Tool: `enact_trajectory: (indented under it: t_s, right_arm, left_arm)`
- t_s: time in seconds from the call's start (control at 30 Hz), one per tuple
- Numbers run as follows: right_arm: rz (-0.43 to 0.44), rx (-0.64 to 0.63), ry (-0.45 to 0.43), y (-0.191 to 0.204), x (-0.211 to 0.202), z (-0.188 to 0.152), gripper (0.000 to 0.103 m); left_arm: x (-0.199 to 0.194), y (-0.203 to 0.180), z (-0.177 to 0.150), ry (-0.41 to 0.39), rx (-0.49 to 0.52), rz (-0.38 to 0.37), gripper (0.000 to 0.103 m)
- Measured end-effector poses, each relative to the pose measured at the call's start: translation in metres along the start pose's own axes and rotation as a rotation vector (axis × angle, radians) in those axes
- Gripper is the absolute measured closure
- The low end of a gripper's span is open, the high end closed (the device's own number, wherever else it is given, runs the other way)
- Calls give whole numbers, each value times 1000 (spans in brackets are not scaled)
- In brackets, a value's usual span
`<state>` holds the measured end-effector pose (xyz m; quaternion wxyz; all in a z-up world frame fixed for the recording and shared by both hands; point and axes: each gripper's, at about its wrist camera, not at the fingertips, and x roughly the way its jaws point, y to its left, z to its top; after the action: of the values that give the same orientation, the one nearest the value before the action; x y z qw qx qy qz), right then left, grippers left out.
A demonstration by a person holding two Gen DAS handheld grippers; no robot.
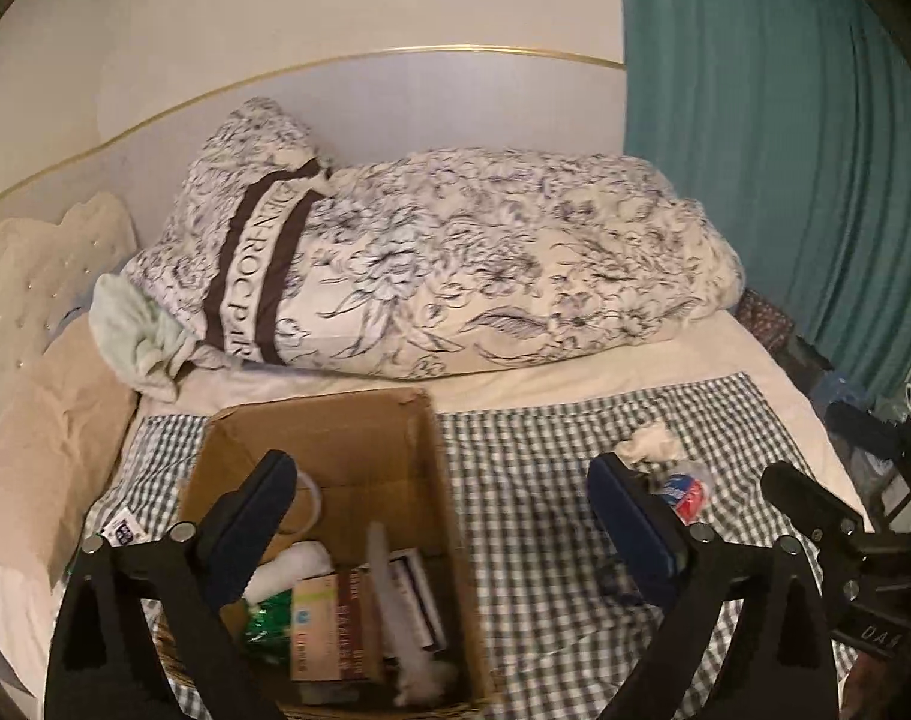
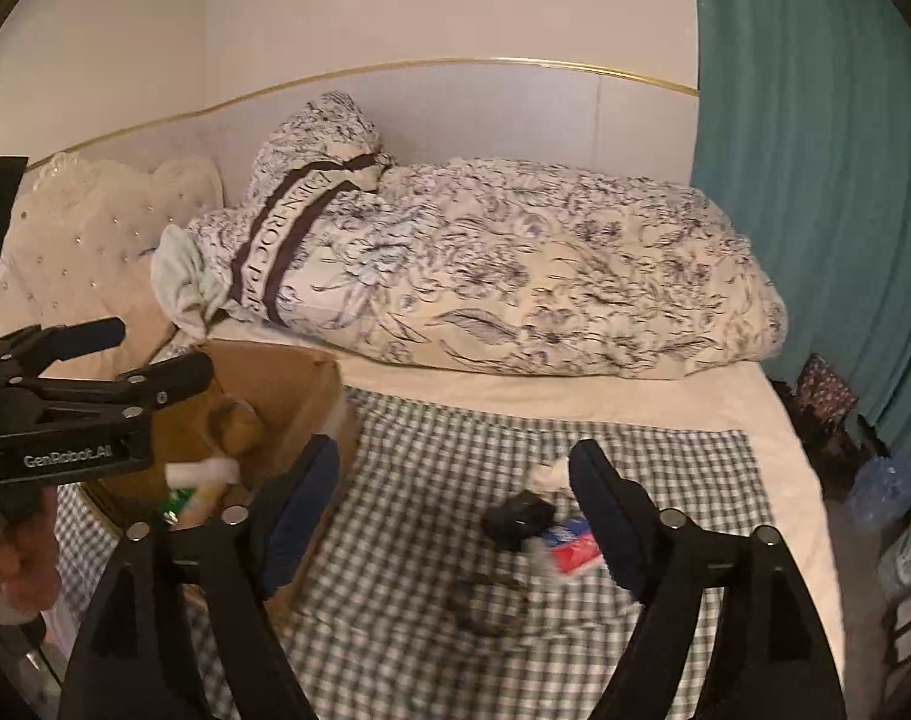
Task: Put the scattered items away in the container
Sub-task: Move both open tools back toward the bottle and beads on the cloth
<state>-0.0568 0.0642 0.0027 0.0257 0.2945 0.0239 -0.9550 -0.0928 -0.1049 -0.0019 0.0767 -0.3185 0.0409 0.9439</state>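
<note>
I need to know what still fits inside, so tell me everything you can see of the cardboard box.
The cardboard box is plain brown, open-topped and somewhat dented, with tape at one far corner. It stands upright on the checked cloth on the bed. Packets, a white roll and something green cover its floor; the far part looks free.

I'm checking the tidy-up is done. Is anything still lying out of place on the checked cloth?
Yes. A crumpled white tissue, a red and blue packet and a small black object still lie on the checked cloth, outside the cardboard box.
</note>
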Motion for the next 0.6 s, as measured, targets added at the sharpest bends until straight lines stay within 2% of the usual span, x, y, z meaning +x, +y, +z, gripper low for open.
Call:
enact_trajectory:
  t_s: [0.13,0.2,0.3,0.6]
  right_arm:
    - [-2,21,3,-27,-5,-3,12]
    - [-2,42,2,-39,-6,-6,5]
    - [-13,59,11,-55,-6,-12,0]
    - [-47,108,96,-93,23,-46,0]
  left_arm:
    - [4,-20,-1,12,15,-14,0]
    - [7,-29,-2,19,23,-20,0]
    - [13,-42,-5,29,37,-32,0]
    - [46,-81,-28,96,57,-67,0]
